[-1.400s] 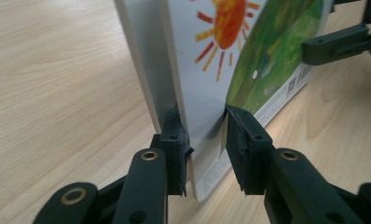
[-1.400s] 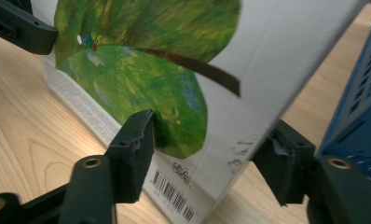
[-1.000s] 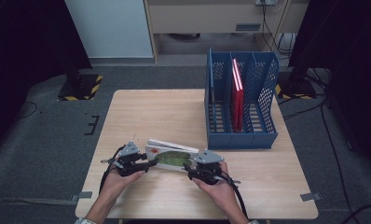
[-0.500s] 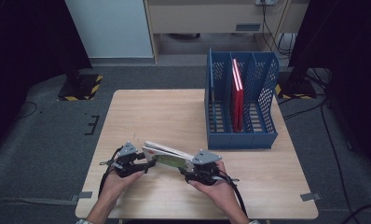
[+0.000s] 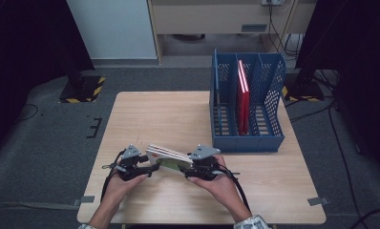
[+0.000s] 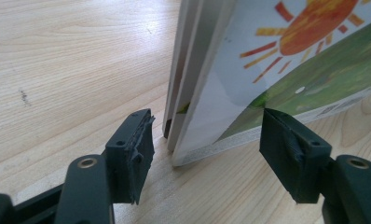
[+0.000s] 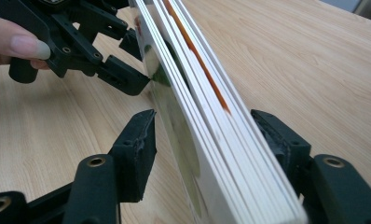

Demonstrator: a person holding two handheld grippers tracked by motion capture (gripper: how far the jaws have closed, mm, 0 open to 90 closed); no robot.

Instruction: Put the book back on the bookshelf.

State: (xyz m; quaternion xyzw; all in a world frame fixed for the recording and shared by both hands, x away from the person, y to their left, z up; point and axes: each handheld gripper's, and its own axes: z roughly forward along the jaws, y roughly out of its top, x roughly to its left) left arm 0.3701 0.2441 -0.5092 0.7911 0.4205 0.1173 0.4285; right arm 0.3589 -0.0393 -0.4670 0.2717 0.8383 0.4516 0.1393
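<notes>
A picture book (image 5: 168,157) is being stood up on its edge on the worktop (image 5: 169,114), in front of the blue rack (image 5: 248,138) and off to its left, well apart from it; this is judged to be the lifting step. The book is gripped by the right tool (image 5: 185,167) across its thick pages. The jaws of the left tool (image 5: 149,167) have just been opening; a corner of the book is seen between them, but it is not pressed.

Next, the left tool should be drawn clear; then the book can be raised, kept upright, and slid into a free slot of the rack beside the red books (image 5: 243,95).

A sun (image 6: 323,18) and green grass are painted on the cover; no words can be read; a small printed strip near the edge is too blurred.
</notes>
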